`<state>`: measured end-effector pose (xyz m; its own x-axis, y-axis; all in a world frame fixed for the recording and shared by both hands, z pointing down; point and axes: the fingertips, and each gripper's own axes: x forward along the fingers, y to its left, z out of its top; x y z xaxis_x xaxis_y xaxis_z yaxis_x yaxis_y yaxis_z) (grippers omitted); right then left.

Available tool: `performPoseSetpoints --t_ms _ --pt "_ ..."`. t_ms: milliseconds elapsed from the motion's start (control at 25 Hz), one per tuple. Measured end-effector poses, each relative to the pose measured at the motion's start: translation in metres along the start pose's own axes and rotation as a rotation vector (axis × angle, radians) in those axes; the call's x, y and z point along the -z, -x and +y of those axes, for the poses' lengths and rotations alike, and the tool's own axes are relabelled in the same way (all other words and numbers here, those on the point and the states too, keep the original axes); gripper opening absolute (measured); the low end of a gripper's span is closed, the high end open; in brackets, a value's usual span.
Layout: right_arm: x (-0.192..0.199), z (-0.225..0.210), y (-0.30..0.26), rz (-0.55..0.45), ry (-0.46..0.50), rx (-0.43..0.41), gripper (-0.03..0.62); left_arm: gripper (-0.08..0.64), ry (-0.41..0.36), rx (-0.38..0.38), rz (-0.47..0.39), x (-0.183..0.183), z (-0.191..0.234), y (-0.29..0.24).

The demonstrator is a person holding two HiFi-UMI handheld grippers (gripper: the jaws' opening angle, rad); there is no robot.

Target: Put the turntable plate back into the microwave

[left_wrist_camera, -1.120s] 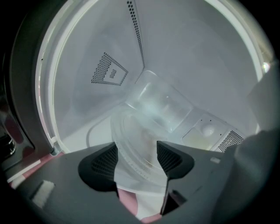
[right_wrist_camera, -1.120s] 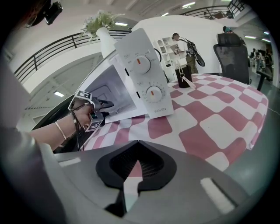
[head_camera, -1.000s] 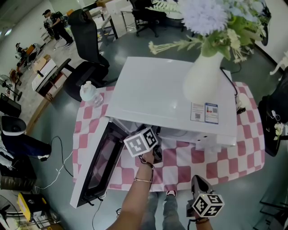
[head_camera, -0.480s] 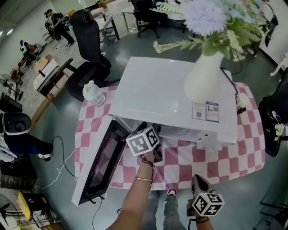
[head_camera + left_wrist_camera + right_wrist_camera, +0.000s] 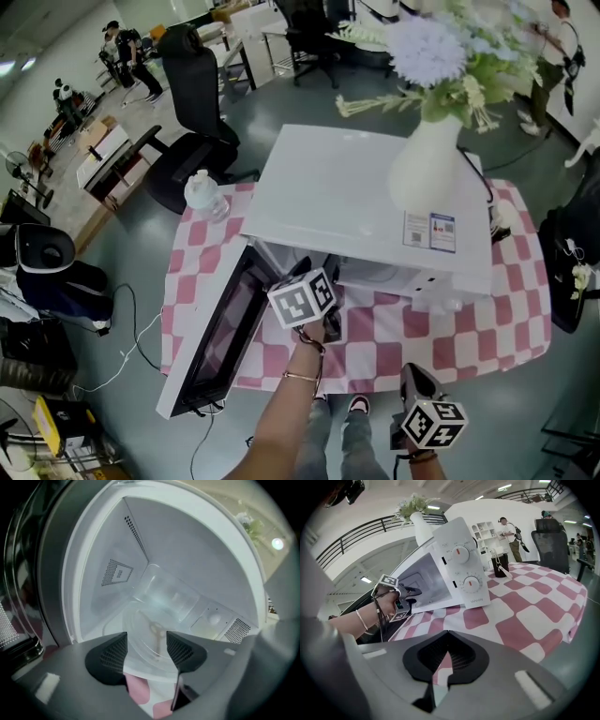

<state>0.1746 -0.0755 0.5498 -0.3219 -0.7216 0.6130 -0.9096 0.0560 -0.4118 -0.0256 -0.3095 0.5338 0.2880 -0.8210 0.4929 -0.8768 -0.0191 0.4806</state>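
Note:
The clear glass turntable plate (image 5: pixel 151 634) lies flat on the floor of the white microwave (image 5: pixel 356 197), inside the open cavity. My left gripper (image 5: pixel 146 648) hovers at the cavity's mouth, just in front of the plate. Its jaws stand wide and are closing, with only air between the pads and the plate's front edge seen beyond them. In the head view this left gripper (image 5: pixel 307 274) reaches under the microwave's top edge. My right gripper (image 5: pixel 446 634) is shut on nothing and hangs low at the table's front edge, also in the head view (image 5: pixel 415 377).
The microwave door (image 5: pixel 220 337) is swung open to the left. A white vase (image 5: pixel 427 173) with flowers stands on the microwave's top. A water bottle (image 5: pixel 206 197) sits at the back left of the pink checked tablecloth (image 5: pixel 450 328). Office chairs stand behind.
My left gripper stays at the microwave's opening and my right gripper keeps still. Only the head view has shifted slightly.

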Motion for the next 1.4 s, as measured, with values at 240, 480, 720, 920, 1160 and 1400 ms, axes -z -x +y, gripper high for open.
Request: performPoseSetpoints --t_ms 240,480,720,920,1160,1400 --pt "-0.011 0.007 0.008 -0.023 0.018 -0.013 0.009 0.258 -0.027 0.014 0.008 0.003 -0.011 0.024" --pt "-0.028 0.017 0.022 -0.052 0.043 -0.033 0.009 0.256 -0.039 0.027 -0.008 -0.001 -0.024 0.06" --pt "-0.052 0.03 0.034 -0.092 0.078 -0.07 0.009 0.239 -0.032 0.045 -0.041 -0.003 -0.039 0.109" --pt "-0.071 0.044 0.043 -0.127 0.114 -0.109 0.009 0.219 -0.041 0.057 -0.083 -0.003 -0.052 0.15" --pt "-0.092 0.055 0.055 -0.16 0.164 -0.14 0.009 0.084 -0.135 0.016 -0.137 -0.002 -0.063 0.189" --pt "-0.112 0.071 0.063 -0.194 0.212 -0.17 0.009 -0.001 -0.156 -0.003 -0.173 -0.001 -0.063 0.214"
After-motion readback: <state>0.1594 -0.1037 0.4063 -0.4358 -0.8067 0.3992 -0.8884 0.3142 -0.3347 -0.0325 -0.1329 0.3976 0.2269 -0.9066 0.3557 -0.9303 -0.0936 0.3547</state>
